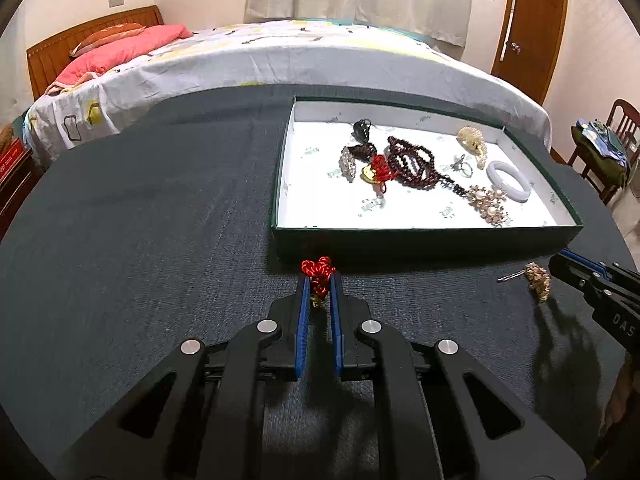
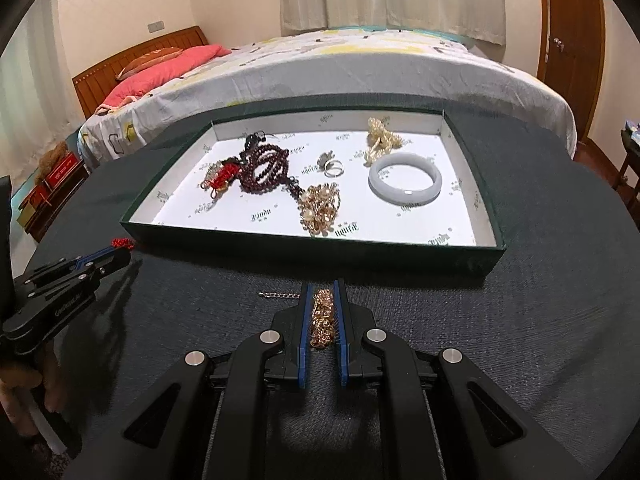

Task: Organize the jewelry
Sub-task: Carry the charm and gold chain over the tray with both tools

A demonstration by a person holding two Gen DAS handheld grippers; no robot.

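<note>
Left gripper: I have it clenched on the red knotted charm, on the cloth just short of the tray.
Right gripper: clamped on the gold chain piece.
Tray: bangle, beads, brooches already inside.
Left to do: I judge only these two remain.

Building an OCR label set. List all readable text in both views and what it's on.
"DAS": white letters on the black body of the right claw, seen at the right edge of the left wrist view; cut off by the frame.
White lettering on the body of the left claw, right wrist view: too blurred to read.
Repeated green logo print on the white lining of the tray: too small and distorted to read.
Red box beside the bed: markings unreadable.
</note>
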